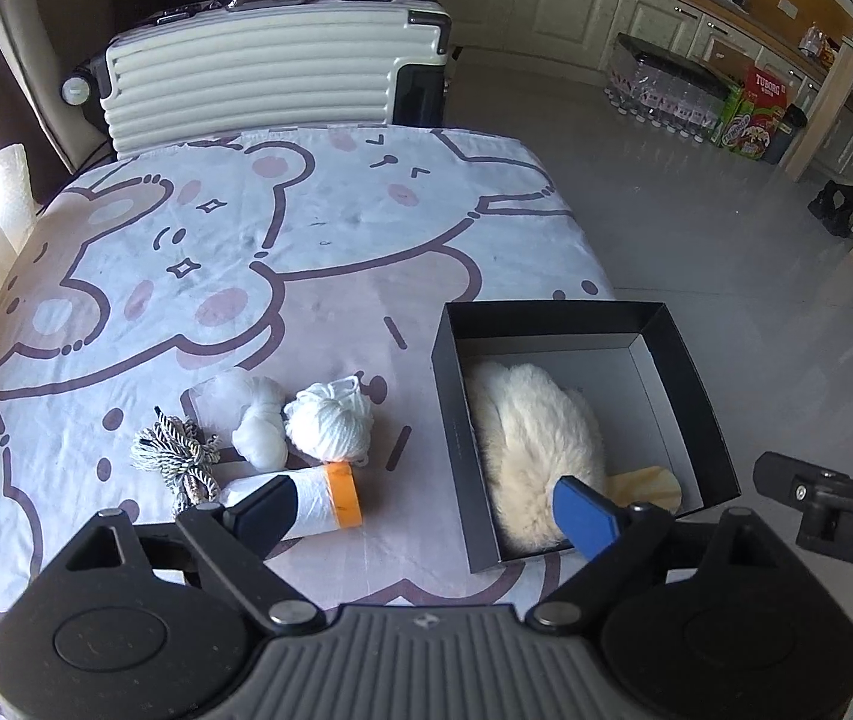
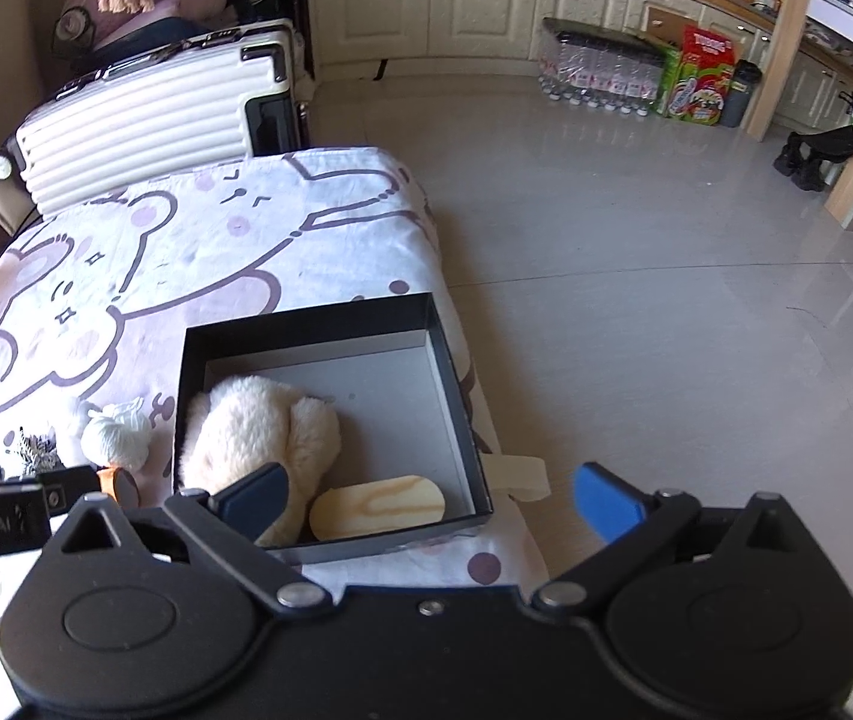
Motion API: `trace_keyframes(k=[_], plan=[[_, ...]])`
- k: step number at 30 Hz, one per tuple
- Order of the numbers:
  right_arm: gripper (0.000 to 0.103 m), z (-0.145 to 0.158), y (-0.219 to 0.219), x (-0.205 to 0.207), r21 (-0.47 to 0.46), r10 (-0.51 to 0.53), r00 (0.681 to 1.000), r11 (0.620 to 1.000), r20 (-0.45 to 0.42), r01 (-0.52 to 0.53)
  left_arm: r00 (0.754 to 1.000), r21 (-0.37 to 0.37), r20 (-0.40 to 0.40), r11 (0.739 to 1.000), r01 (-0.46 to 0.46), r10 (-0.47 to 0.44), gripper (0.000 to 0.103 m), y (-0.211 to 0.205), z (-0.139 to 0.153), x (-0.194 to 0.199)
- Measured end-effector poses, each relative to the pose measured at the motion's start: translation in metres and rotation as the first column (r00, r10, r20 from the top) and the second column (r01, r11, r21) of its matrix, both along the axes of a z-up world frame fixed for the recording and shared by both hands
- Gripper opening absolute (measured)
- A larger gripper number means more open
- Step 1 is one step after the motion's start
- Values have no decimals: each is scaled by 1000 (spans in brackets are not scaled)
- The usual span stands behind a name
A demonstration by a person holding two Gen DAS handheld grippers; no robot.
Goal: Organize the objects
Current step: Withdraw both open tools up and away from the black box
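A black open box (image 1: 453, 420) (image 2: 456, 372) stands at the table's right edge. In it lie a cream plush toy (image 1: 537, 438) (image 2: 258, 426) and a pale wooden piece (image 2: 378, 507) (image 1: 651, 483). To the box's left lie a white yarn ball (image 1: 330, 423) (image 2: 117, 435), a white plastic bundle (image 1: 255, 414), a black-white cord bundle (image 1: 177, 456) and a white roll with an orange band (image 1: 321, 501). My left gripper (image 1: 426, 510) is open and empty, above the roll and the box's near corner. My right gripper (image 2: 432, 504) is open and empty over the box's near edge.
The table wears a cartoon-bear cloth (image 1: 216, 252) (image 2: 126, 258). A white suitcase (image 1: 258, 84) (image 2: 144, 120) stands behind it. Beyond the right edge are grey tiled floor (image 2: 666, 300), packs of bottles (image 1: 666, 90) and cabinets (image 2: 456, 6).
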State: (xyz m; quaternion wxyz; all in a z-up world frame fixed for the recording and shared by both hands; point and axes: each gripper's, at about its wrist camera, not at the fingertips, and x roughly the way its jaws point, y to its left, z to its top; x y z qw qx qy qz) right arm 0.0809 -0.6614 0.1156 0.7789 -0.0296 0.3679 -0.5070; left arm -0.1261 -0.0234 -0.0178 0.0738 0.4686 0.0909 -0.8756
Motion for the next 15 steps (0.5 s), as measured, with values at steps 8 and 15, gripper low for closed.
trace_keyframes(k=[8,15], plan=[[103,4,7,-10,-12,-19,999,1000,43,19,999,-57,-8,998,37,-38,99,1,3,8],[103,6,11,-16,-21,-54,997,998,50,56,999,-71,-17,996,46,-47,103,-1,4,9]])
